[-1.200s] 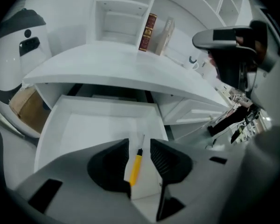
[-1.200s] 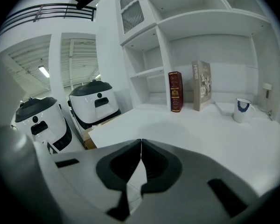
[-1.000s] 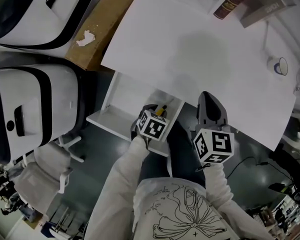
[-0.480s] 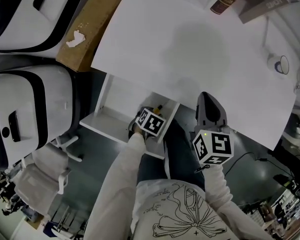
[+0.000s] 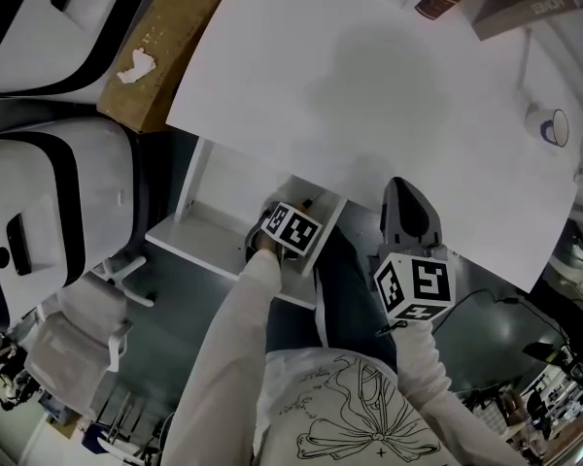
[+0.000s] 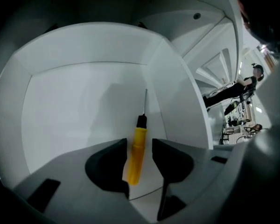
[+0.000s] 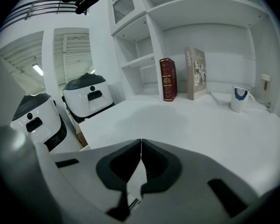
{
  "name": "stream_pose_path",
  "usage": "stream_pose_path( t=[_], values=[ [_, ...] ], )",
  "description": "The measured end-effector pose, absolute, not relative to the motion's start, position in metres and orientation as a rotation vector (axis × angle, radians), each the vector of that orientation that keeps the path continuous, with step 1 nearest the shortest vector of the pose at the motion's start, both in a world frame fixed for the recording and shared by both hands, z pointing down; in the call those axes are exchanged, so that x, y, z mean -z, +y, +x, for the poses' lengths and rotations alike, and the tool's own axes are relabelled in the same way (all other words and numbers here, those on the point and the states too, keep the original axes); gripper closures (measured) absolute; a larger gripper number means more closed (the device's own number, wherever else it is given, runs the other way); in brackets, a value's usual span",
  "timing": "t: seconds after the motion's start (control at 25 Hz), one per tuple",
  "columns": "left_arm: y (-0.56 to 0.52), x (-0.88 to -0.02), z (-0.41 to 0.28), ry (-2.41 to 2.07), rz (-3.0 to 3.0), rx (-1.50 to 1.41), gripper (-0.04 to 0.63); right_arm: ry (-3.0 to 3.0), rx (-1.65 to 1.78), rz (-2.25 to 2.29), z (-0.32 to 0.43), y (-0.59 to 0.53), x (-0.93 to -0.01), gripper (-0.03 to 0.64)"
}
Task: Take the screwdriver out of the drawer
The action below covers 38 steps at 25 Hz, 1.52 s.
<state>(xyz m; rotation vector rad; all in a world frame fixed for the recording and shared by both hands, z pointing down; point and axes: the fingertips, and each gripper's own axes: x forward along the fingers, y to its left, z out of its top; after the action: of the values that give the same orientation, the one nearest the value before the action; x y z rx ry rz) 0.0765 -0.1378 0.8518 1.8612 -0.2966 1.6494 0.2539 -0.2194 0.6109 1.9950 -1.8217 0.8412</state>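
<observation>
Inside an open white drawer [image 6: 84,106] beneath a white desk [image 5: 369,76], a yellow-handled screwdriver [image 6: 138,143] lies on the drawer floor close along the right-hand wall, its thin metal shaft pointing away from the person. The left gripper [image 6: 140,160] reaches steeply down into the drawer, its tongs spread wide after just opening. The yellow handle sits between the two dark pads, with a sliver of white showing on either side, so nothing is pinched. In the head view, the marker cube of that gripper covers most of the drawer's near corner. The right gripper [image 7: 140,157] hangs at the desk's front edge, apart from the drawer, its tongs pressed together with nothing between them. At the far side of the desktop, a dark red book [image 7: 168,79] stands upright beside a grey one, and a white mug [image 7: 238,98] with a blue rim sits off to the right.
</observation>
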Motion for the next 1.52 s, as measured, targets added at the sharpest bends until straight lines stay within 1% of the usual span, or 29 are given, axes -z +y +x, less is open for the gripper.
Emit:
stream_pose_path(
  t=[0.16,0.28,0.4,0.6,0.8,1.12,1.52],
  values=[
    [-0.143,-0.854,0.073,-0.318,1.866,-1.665,0.480,-1.817,-0.850,1.990,0.253,-0.219,-0.616,0.614],
    [-0.145,-0.856,0.072,-0.325,1.872,-1.675,0.506,-1.816,-0.853,1.986,0.252,-0.220,-0.618,0.614],
    [-0.147,-0.857,0.071,-0.324,1.884,-1.685,0.518,-1.814,-0.856,1.984,0.250,-0.220,-0.620,0.614],
    [-0.148,-0.855,0.069,-0.350,1.864,-1.625,0.523,-1.816,-0.851,1.983,0.248,-0.221,-0.620,0.614],
    [-0.156,-0.836,0.063,-0.356,1.885,-1.587,0.525,-1.833,-0.837,1.989,0.242,-0.225,-0.611,0.614],
    [-0.174,-0.786,0.044,-0.408,1.950,-1.549,0.525,-1.891,-0.776,2.000,0.221,-0.235,-0.575,0.614],
    [-0.189,-0.712,0.017,-0.537,2.060,-1.423,0.525,-2.000,-0.646,2.023,0.183,-0.249,-0.510,0.614]
  ],
)
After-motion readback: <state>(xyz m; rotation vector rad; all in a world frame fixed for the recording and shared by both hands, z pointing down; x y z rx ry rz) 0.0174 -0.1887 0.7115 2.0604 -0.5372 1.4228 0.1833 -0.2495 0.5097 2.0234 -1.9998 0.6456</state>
